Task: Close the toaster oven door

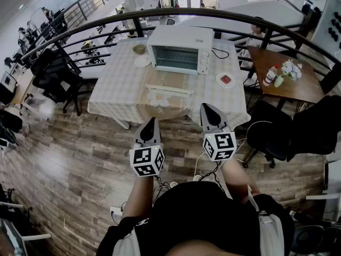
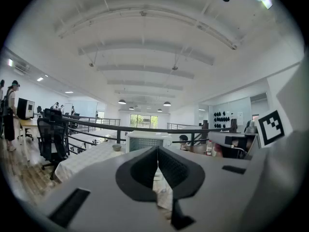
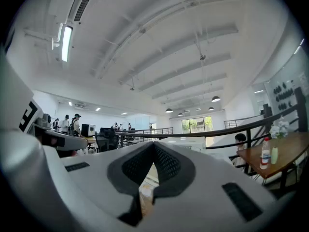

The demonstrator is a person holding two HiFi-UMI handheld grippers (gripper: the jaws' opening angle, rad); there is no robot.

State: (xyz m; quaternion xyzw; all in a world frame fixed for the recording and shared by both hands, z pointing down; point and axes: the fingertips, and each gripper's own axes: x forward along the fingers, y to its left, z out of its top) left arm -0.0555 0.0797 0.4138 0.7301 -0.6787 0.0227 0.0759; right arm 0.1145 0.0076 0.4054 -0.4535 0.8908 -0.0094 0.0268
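A white toaster oven stands at the far side of a table with a checked cloth. Its door hangs open toward me, with the pale handle bar lying low over the table runner. Both grippers hover over the wooden floor short of the table's near edge and touch nothing. My left gripper is shut and empty, and so is my right gripper. In the left gripper view the shut pads point at the oven. The right gripper view shows that gripper's pads meeting at the tips.
On the table are a small bowl, a white plate and a plate with something red. A black railing curves behind. A wooden table with a bottle and flowers stands to the right, with black chairs on the left.
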